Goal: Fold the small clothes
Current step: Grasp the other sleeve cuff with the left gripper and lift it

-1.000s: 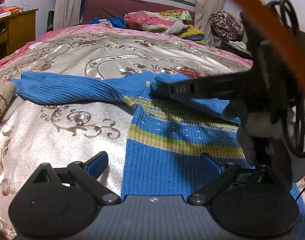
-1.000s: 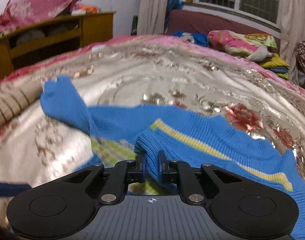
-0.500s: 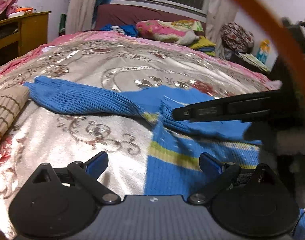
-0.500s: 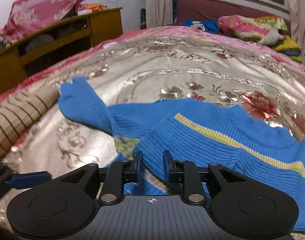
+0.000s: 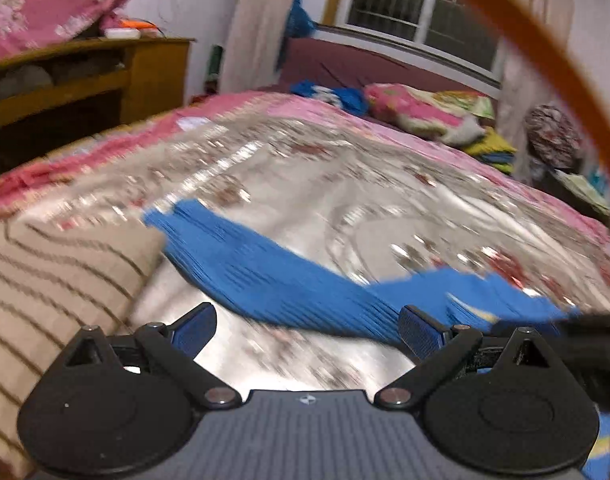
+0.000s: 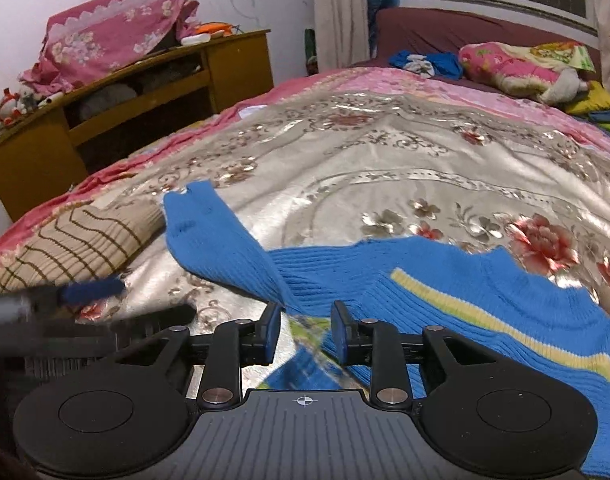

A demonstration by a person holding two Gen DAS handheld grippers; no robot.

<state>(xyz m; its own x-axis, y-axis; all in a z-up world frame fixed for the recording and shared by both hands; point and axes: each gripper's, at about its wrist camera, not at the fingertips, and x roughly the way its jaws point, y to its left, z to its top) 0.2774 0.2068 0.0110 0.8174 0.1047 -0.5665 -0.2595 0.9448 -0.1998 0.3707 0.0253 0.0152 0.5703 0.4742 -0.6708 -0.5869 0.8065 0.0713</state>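
A blue knitted sweater (image 6: 445, 280) with yellow and green stripes lies on the bed. One sleeve is folded over its body; the other sleeve (image 6: 213, 236) stretches left, also blurred in the left wrist view (image 5: 257, 276). My right gripper (image 6: 305, 332) is open and empty just above the sweater where the left sleeve joins the body. My left gripper (image 5: 307, 328) is wide open and empty, low over the bedspread near the outstretched sleeve. It shows blurred at the left of the right wrist view (image 6: 93, 300).
A beige striped knit (image 6: 77, 240) lies on the bed beside the sleeve cuff. A wooden cabinet (image 6: 137, 96) stands left of the bed. Pillows and clothes (image 6: 521, 68) are piled at the bed's far end. The silver floral bedspread (image 6: 385, 168) extends beyond the sweater.
My right gripper has opened and let go of the folded sleeve, then drawn back. My left gripper has swung left toward the outstretched sleeve, staying open.
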